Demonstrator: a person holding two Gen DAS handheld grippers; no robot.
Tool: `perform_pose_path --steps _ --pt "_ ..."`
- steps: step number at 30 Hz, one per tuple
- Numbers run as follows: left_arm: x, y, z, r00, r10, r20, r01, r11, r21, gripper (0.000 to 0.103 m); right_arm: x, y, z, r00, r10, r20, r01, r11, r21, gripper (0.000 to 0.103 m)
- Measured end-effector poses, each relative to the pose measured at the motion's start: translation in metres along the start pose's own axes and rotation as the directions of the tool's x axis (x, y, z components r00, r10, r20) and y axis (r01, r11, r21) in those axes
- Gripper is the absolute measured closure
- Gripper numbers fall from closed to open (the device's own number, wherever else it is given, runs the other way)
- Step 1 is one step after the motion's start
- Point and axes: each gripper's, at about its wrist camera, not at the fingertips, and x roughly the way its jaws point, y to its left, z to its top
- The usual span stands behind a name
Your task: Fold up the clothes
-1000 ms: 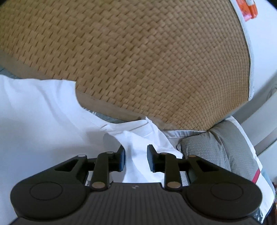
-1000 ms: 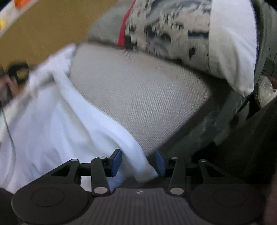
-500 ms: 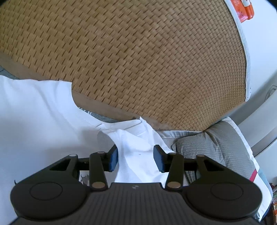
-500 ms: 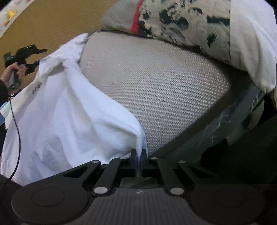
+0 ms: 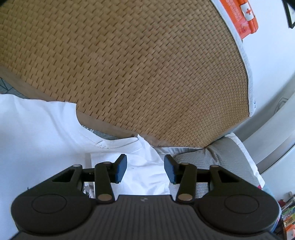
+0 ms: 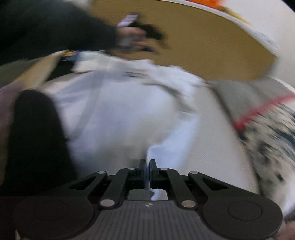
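Note:
A white garment (image 5: 42, 140) lies spread over the left and lower middle of the left wrist view, with a rumpled corner between the fingers. My left gripper (image 5: 145, 169) is open just above that corner, jaws wide apart and holding nothing. In the blurred right wrist view the same white garment (image 6: 125, 114) fills the middle. My right gripper (image 6: 147, 171) is shut on an edge of it, a strip of cloth pinched between the pads. The person's other hand with the left gripper (image 6: 140, 38) shows at the top.
A woven straw mat (image 5: 138, 61) covers the surface ahead. A grey pillow (image 5: 221, 157) lies to the right of the garment; a patterned cushion with red trim (image 6: 267, 125) sits at the right. An orange box (image 5: 241, 16) is at the far top right.
My left gripper's jaws have opened wider over the garment corner. My right gripper closed on the garment's edge half a second ago and has since swung fast with it; the view now faces the mat.

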Motion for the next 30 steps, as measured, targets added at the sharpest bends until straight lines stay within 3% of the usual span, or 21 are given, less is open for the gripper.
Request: perform_pose_path --steps 4,8,10,13,16,19,24,28,29,30 --pt "-0.005 0.007 -0.007 1.0 -0.01 -0.024 0.009 1.0 -0.016 0.049 0.026 0.023 0.009 0.987 0.159 -0.03 -0.161 0.985 -0.058 0.099" --pt "0.003 0.019 -0.024 0.994 -0.033 -0.104 0.031 0.999 -0.025 0.045 0.04 0.023 0.01 0.978 0.202 -0.055 -0.204 0.978 -0.047 0.099" --pt "0.008 0.026 -0.033 0.989 -0.05 -0.14 0.046 0.999 -0.026 0.041 0.028 0.016 0.012 0.974 0.224 -0.021 -0.225 0.974 -0.01 0.099" --pt "0.017 0.037 -0.048 0.976 -0.09 -0.196 0.078 0.994 -0.071 0.039 0.003 0.001 0.017 0.975 0.212 0.066 -0.216 0.974 0.064 0.098" --pt "0.018 0.041 -0.058 0.981 -0.016 -0.192 0.007 0.999 -0.046 0.038 -0.008 -0.022 0.029 0.972 0.191 0.134 -0.212 0.963 0.168 0.098" --pt "0.017 0.051 -0.061 0.98 0.042 -0.195 -0.056 0.997 -0.062 0.033 -0.005 -0.032 0.035 0.971 0.185 0.15 -0.212 0.957 0.196 0.098" --pt "0.019 0.06 -0.067 0.975 0.041 -0.218 -0.055 0.997 -0.061 0.023 0.005 -0.022 0.038 0.969 0.198 0.152 -0.223 0.959 0.176 0.098" --pt "0.023 0.061 -0.072 0.979 -0.014 -0.204 -0.007 0.995 -0.101 0.023 0.007 -0.021 0.038 0.959 0.219 0.179 -0.251 0.95 0.186 0.097" --pt "0.026 0.061 -0.073 0.979 -0.035 -0.202 0.011 0.992 -0.122 0.026 0.004 -0.021 0.035 0.96 0.22 0.174 -0.251 0.949 0.189 0.097" --pt "0.029 0.06 -0.074 0.978 -0.063 -0.198 0.037 0.99 -0.135 0.04 0.0 -0.023 0.031 0.961 0.221 0.168 -0.252 0.949 0.19 0.097"
